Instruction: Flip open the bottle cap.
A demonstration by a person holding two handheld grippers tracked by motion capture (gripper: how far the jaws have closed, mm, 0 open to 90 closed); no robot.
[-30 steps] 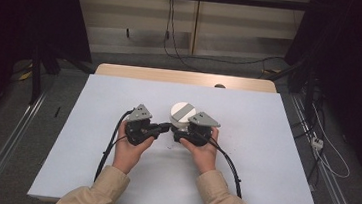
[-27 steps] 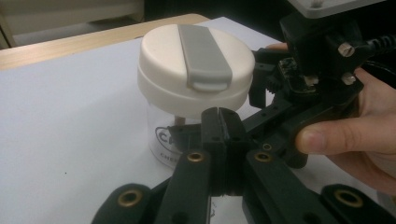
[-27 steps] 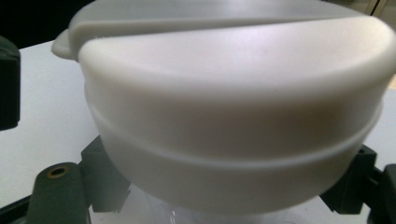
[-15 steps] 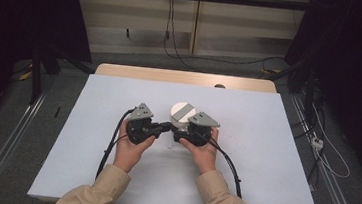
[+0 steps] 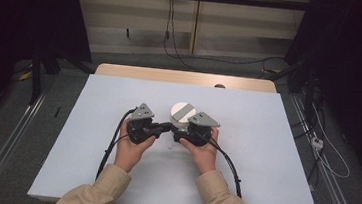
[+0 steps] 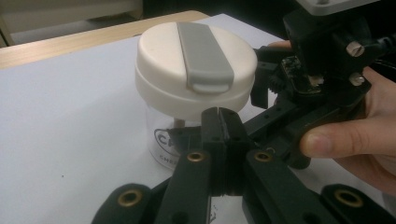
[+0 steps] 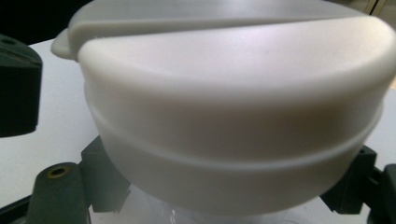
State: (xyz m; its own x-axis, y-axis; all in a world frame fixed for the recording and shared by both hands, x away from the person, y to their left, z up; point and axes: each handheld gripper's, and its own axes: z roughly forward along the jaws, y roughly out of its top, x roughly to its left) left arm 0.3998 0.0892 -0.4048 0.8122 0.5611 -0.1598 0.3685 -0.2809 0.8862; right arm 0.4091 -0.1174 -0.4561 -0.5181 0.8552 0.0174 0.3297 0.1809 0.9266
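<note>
Left gripper (image 5: 162,127) just left of jar (image 6: 187,135), jaws pressed together, empty. Jar upright at mid-table (image 5: 275,141), white lid (image 5: 183,113) up, grey strap (image 6: 203,56) running lengthwise across it. Right gripper (image 5: 180,133) straddled jar's clear body; grip hidden beneath lid, state undetermined.

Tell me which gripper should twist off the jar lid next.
Left, probably. The right gripper already straddles the clear jar under its white lid, bracing it. The left gripper is shut and empty beside it, though it must open first.
</note>
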